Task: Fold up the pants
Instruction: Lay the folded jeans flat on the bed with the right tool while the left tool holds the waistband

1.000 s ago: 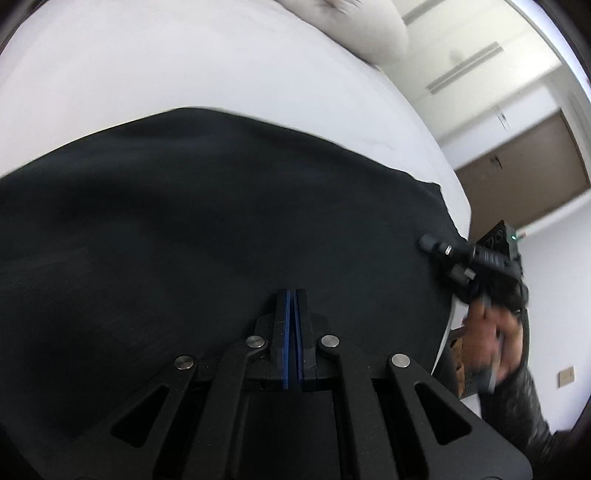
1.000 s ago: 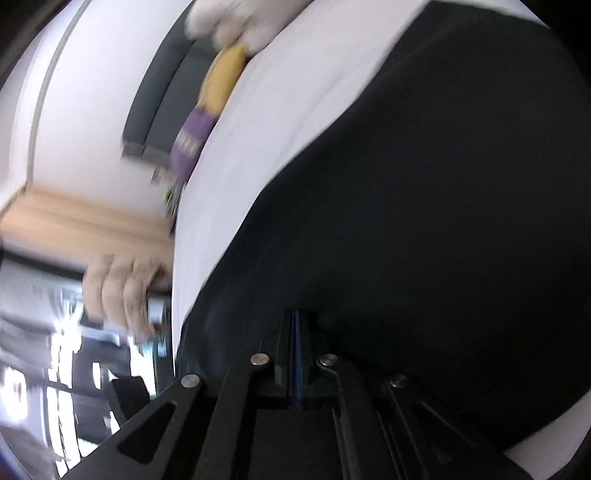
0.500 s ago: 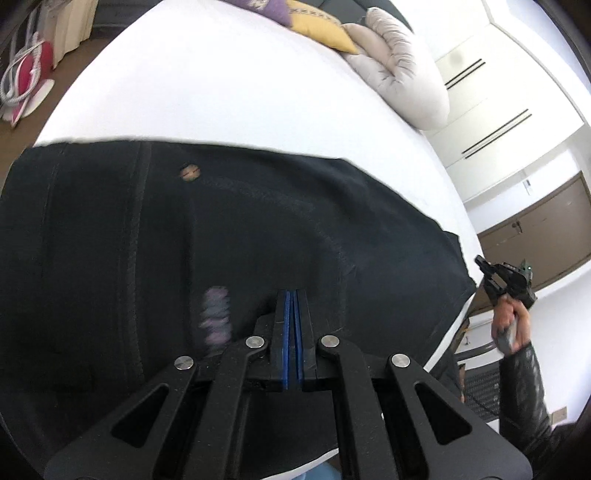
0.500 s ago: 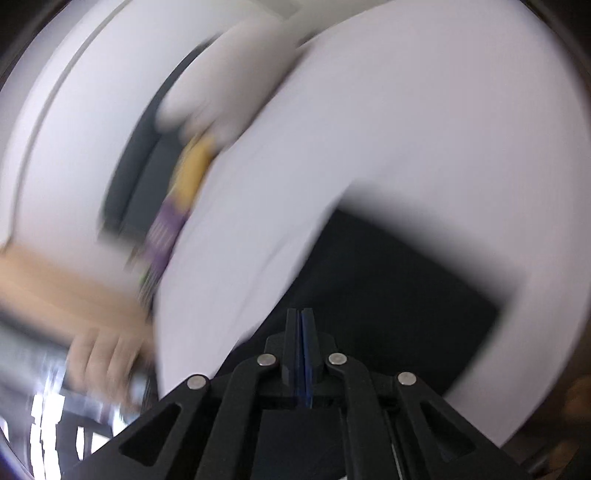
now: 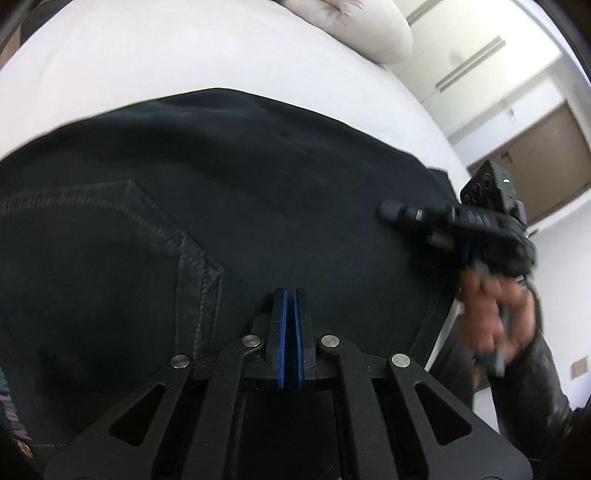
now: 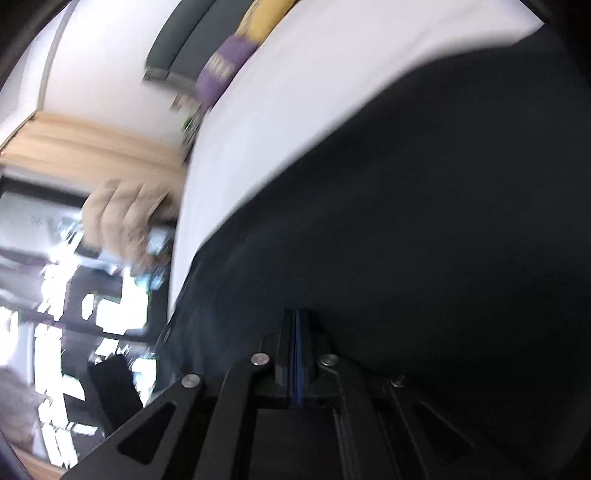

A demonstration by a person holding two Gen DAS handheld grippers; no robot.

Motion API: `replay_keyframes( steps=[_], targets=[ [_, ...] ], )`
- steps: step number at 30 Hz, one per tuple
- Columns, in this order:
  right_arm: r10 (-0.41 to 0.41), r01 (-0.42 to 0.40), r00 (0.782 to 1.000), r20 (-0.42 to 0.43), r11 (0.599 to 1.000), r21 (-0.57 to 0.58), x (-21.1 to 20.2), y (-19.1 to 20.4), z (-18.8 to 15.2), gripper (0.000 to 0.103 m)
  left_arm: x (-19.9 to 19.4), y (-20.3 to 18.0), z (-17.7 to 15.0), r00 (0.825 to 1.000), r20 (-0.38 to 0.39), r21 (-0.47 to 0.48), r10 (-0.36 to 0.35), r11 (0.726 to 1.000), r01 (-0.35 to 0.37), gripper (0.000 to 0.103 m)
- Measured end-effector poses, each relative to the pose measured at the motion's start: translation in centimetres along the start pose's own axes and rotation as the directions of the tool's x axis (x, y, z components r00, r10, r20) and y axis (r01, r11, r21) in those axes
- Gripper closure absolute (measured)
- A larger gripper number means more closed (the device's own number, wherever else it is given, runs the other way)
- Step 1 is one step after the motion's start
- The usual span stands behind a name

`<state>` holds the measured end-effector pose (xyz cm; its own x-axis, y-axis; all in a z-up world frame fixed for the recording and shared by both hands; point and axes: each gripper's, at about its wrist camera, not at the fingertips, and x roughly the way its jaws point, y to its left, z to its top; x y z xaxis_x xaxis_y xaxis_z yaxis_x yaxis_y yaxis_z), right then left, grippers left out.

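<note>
Black pants (image 5: pixel 258 192) on white bed (image 5: pixel 166 62)

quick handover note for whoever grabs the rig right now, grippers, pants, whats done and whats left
Left gripper: shut, nothing visibly between its blue pads, over the black pants near a stitched back pocket.
Right gripper: shut, over plain dark cloth by the pants' edge; whether it pinches fabric cannot be told.
Pants lie spread on the white bed; pillow beyond them.
Done: pants laid out; how many folds are made cannot be told.
Left: finish folding and tidy the edges.
</note>
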<state>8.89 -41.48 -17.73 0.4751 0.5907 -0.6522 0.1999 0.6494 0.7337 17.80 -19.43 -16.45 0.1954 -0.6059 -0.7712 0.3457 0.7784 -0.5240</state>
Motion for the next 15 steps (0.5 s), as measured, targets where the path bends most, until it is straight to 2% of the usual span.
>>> replay_keyframes(
  steps=[1, 3, 7, 8, 10, 11, 12, 13, 15],
  targets=[
    [-0.003, 0.002, 1.0, 0.028, 0.999, 0.036, -1.1, -1.6, 2.6, 0.103, -0.1, 0.5, 0.0, 1.0, 0.005, -0.008, -0.002, 1.0, 0.002, 0.1],
    [-0.044, 0.033, 0.993, 0.113, 0.995, 0.098, -5.1, -6.1, 4.1, 0.103, -1.6, 2.4, -0.1, 1.0, 0.015, -0.022, 0.004, 1.0, -0.004, 0.1],
    [-0.135, 0.078, 0.953, 0.273, 0.975, 0.209, -11.7, -11.8, 7.1, 0.103, -2.8, 4.3, -0.3, 0.999, 0.036, -0.058, 0.0, 0.998, 0.002, 0.1],
    [-0.173, 0.105, 0.937, 0.304, 0.968, 0.23, -13.2, -12.8, 7.5, 0.103, -2.8, 4.5, -0.3, 0.999, 0.04, -0.064, -0.001, 0.998, 0.004, 0.1],
    [-0.272, 0.168, 0.889, 0.368, 0.942, 0.291, -17.2, -15.0, 7.5, 0.103, -3.1, 4.8, -0.5, 0.999, 0.043, -0.065, 0.001, 0.998, 0.002, 0.1],
    [-0.297, 0.175, 0.87, 0.394, 0.932, 0.318, -18.5, -15.2, 7.2, 0.103, -3.2, 4.9, -0.5, 0.999, 0.045, -0.062, 0.005, 0.998, -0.002, 0.1],
    [-0.333, 0.183, 0.841, 0.427, 0.917, 0.354, -21.0, -15.7, 6.4, 0.086, -3.2, 4.9, -0.5, 0.999, 0.046, -0.062, 0.007, 0.998, -0.004, 0.1],
    [-0.363, 0.2, 0.82, 0.442, 0.906, 0.373, -23.5, -16.5, 5.6, 0.048, -3.4, 5.0, -0.5, 0.999, 0.049, -0.063, 0.007, 0.998, -0.004, 0.1],
    [-0.387, 0.2, 0.768, 0.51, 0.902, 0.384, -27.1, -16.2, 2.9, 0.027, -3.4, 5.0, -0.5, 0.998, 0.055, -0.063, 0.013, 0.998, -0.01, 0.1]
  ],
)
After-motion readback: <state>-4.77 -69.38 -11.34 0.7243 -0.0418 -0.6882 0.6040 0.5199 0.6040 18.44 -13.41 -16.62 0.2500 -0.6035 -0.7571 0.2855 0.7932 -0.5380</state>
